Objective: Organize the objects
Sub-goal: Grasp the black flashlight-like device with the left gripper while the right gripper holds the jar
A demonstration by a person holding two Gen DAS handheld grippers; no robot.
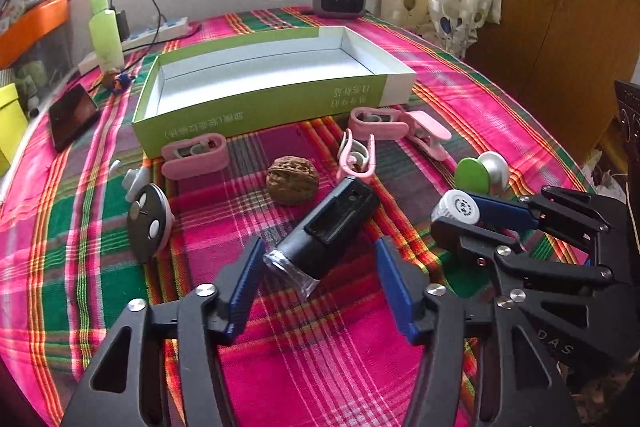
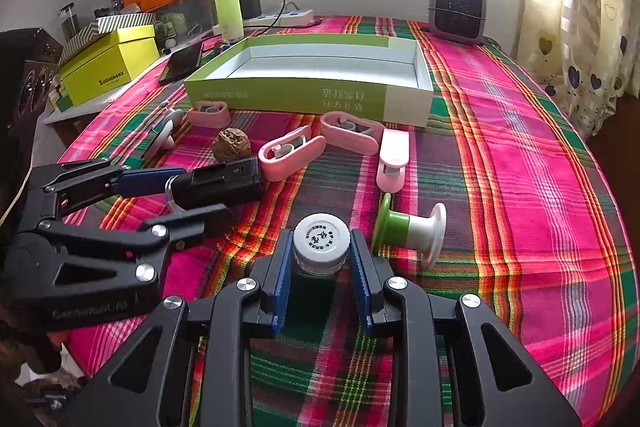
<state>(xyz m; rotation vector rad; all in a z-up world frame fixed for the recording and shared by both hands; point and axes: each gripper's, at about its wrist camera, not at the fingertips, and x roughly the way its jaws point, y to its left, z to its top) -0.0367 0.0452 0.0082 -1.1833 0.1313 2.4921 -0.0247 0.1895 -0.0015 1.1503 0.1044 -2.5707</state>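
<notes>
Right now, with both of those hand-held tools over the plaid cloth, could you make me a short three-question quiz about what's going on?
1. True or false: the green and white box already holds a pink clip.
2. Which thing sits between the right gripper fingers? A) walnut B) white-capped bottle C) green and white spool
3. Fill in: the left gripper has its fingers spread either side of the black ____ lying on the cloth.

Key:
1. False; the box is empty, and the pink clips lie on the cloth in front of it.
2. B, the white-capped bottle.
3. Device: the black device with a clear end.
</notes>
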